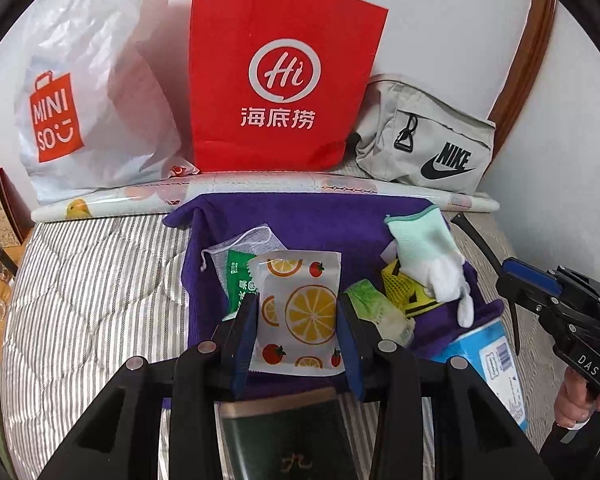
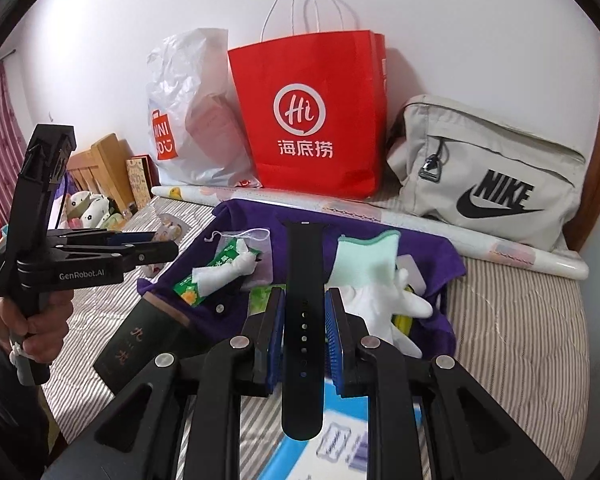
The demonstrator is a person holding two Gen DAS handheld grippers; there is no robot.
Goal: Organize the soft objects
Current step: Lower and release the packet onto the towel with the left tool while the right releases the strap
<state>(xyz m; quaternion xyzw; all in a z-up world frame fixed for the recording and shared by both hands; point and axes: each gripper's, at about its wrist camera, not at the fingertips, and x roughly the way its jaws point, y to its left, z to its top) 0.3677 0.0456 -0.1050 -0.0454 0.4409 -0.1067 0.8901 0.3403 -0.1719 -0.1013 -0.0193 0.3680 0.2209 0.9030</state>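
In the left wrist view my left gripper (image 1: 297,298) is shut on a clear packet printed with orange slices (image 1: 300,312), held flat above a purple cloth (image 1: 300,220). On the cloth lie a green wipes packet (image 1: 237,280), a mesh pouch (image 1: 243,244), a mint-and-white glove (image 1: 428,248), a yellow net item (image 1: 400,288) and a pale green packet (image 1: 374,306). In the right wrist view my right gripper (image 2: 304,292) is shut on a black watch strap (image 2: 302,264), which points away over the cloth (image 2: 432,248) beside the glove (image 2: 380,272). My left gripper (image 2: 167,246) shows at the left.
A red paper bag (image 1: 283,80), a white plastic bag (image 1: 91,92) and a grey Nike bag (image 1: 432,140) stand against the wall behind a rolled sheet (image 1: 259,188). A dark box (image 1: 287,436) and a blue tissue pack (image 1: 496,360) lie near me on the striped bed cover (image 1: 99,280).
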